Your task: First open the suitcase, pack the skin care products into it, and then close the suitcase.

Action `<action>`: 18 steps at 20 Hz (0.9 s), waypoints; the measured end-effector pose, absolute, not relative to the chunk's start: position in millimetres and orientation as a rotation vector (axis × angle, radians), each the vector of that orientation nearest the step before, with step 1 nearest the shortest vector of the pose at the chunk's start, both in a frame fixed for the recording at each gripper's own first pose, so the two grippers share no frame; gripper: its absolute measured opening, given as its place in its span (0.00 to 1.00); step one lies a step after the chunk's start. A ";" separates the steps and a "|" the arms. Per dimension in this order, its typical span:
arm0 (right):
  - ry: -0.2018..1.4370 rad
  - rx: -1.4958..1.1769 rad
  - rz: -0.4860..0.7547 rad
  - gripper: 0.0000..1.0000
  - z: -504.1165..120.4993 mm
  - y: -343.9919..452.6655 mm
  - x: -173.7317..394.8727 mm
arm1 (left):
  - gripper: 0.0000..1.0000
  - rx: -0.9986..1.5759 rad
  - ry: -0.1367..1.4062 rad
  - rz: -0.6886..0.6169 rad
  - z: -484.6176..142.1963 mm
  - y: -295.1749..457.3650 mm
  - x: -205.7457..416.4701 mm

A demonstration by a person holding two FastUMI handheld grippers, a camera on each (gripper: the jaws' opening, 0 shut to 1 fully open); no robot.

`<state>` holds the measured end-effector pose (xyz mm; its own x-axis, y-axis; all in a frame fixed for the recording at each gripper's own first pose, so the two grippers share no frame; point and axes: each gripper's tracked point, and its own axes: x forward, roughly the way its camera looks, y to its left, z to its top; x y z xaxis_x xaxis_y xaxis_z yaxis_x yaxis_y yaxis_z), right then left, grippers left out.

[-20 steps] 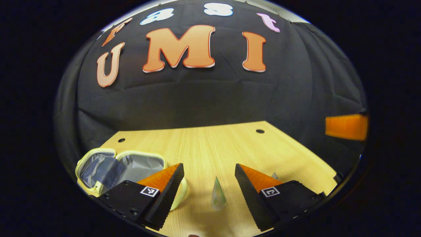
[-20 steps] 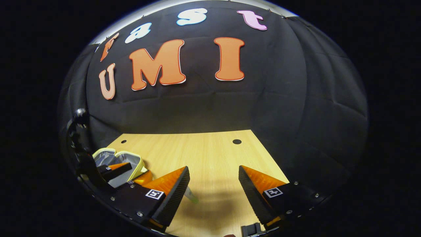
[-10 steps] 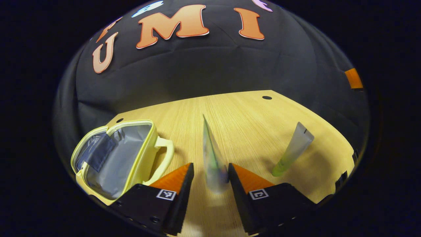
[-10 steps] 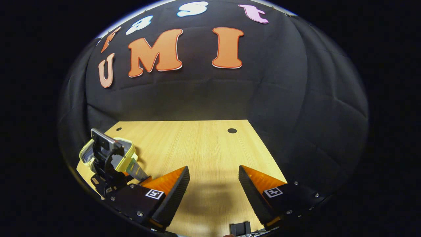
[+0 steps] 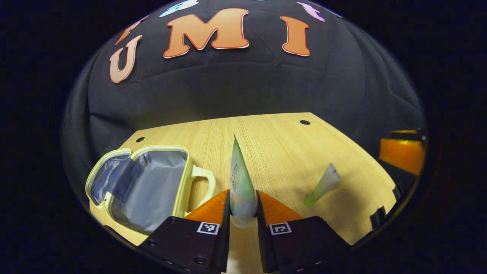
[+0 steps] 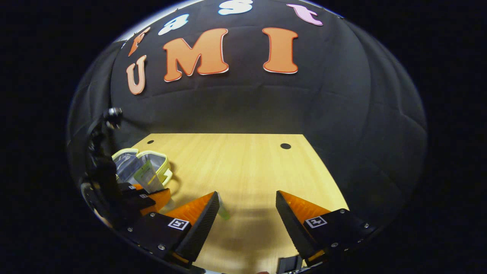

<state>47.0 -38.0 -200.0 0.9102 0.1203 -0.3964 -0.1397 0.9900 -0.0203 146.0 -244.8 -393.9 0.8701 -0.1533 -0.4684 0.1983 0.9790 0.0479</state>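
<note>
Jaws of the left gripper point(image 5: 243, 203) clamp a tube point(image 5: 240, 182); right gripper point(image 6: 247, 207) jaws stand wide apart, empty.

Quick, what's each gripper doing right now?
Left gripper: shut on the pale translucent skin care tube.
Right gripper: open, holding nothing, above the light wooden table.

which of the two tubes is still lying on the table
The smaller tube with the green cap, lying flat on the table to the right. The other tube is clamped upright in the left gripper.
</note>
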 end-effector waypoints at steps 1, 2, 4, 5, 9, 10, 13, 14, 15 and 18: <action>0.412 -0.056 0.151 0.95 -205.9 -29.3 49.4 | 0.33 0.093 0.483 -0.192 -379.5 -238.2 138.5; 0.422 -0.068 0.163 0.95 -213.6 -22.6 51.3 | 0.33 0.097 0.481 -0.198 -364.9 -230.0 131.1; 0.446 -0.095 0.181 0.96 -234.7 -11.2 61.9 | 0.33 0.117 0.470 -0.194 -343.3 -210.4 120.0; 0.478 -0.106 0.181 0.96 -251.0 -9.4 66.2 | 0.33 0.121 0.463 -0.190 -333.8 -200.7 115.6; 0.611 -0.077 0.190 0.92 -304.3 -2.1 74.0 | 0.33 0.092 0.472 -0.152 -321.9 -168.1 106.6; 0.633 -0.074 0.192 0.82 -312.9 1.7 76.6 | 0.33 0.087 0.481 -0.145 -322.9 -161.2 104.9; 0.671 -0.100 0.179 0.55 -329.3 3.7 80.4 | 0.33 0.093 0.493 -0.131 -325.6 -142.9 101.7; 0.680 -0.103 0.177 0.54 -332.6 5.9 81.6 | 0.33 0.101 0.501 -0.124 -327.3 -136.3 100.6; 0.688 -0.104 0.176 0.55 -335.7 7.7 82.5 | 0.33 0.101 0.504 -0.120 -328.2 -131.3 100.1; 0.717 -0.100 0.160 0.34 -340.7 8.3 86.6 | 0.33 0.080 0.528 -0.125 -330.9 -119.6 97.8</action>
<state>86.6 8.3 -340.7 0.7422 0.1111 -0.6610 -0.1796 0.9831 -0.0364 97.8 -119.6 -330.9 0.8566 -0.0983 -0.5066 0.1395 0.9893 0.0438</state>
